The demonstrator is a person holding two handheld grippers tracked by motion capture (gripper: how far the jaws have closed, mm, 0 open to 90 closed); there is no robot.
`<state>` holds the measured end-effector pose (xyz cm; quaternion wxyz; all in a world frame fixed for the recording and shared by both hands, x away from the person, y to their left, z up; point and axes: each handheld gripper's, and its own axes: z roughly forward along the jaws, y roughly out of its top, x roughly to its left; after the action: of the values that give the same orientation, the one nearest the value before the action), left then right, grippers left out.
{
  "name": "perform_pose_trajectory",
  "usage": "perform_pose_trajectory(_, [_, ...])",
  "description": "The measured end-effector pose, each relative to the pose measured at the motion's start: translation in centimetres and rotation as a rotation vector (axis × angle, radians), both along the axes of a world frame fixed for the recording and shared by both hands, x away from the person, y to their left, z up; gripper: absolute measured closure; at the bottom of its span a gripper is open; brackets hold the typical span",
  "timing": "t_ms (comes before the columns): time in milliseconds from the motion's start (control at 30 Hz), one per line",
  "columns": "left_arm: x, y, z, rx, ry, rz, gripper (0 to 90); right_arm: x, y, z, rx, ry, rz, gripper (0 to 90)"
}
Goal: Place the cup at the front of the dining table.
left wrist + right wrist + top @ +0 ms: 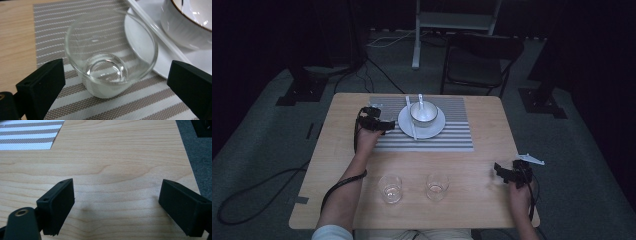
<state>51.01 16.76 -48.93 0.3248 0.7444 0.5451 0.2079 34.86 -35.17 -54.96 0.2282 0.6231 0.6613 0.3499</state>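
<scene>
A clear empty glass [110, 57] stands on the striped placemat [50, 27], just left of a white plate [140, 37]. My left gripper [116, 75] is open with one jaw on each side of the glass, neither touching it. In the high view this gripper [382, 125] sits at the placemat's left edge. The plate [432, 131] carries a white bowl [424, 114] with a spoon [420, 100], and chopsticks [411, 120] lie across it. My right gripper [502, 171] hovers open over bare table [120, 157] near the right edge, with nothing between its fingers.
Two more empty glasses [390, 188] [437, 186] stand near the table's front edge. A dark chair [479, 60] is behind the table, and cables run over the grey floor. The table's right edge [186, 157] is close to my right gripper.
</scene>
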Motion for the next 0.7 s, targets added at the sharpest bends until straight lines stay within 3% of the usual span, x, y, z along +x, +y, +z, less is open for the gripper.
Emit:
perform_pose_trajectory(67, [-0.3, 0.0, 0.0, 0.019, -0.032, -0.007, 2.3, 0.0, 0.0, 0.0, -0.001, 0.000, 0.000, 12.7])
perform_pose_trajectory(700, [-2.0, 1.2, -0.8, -0.009, -0.022, -0.023, 2.3, 0.1, 0.1, 0.0, -0.009, 0.004, -0.003, 12.7])
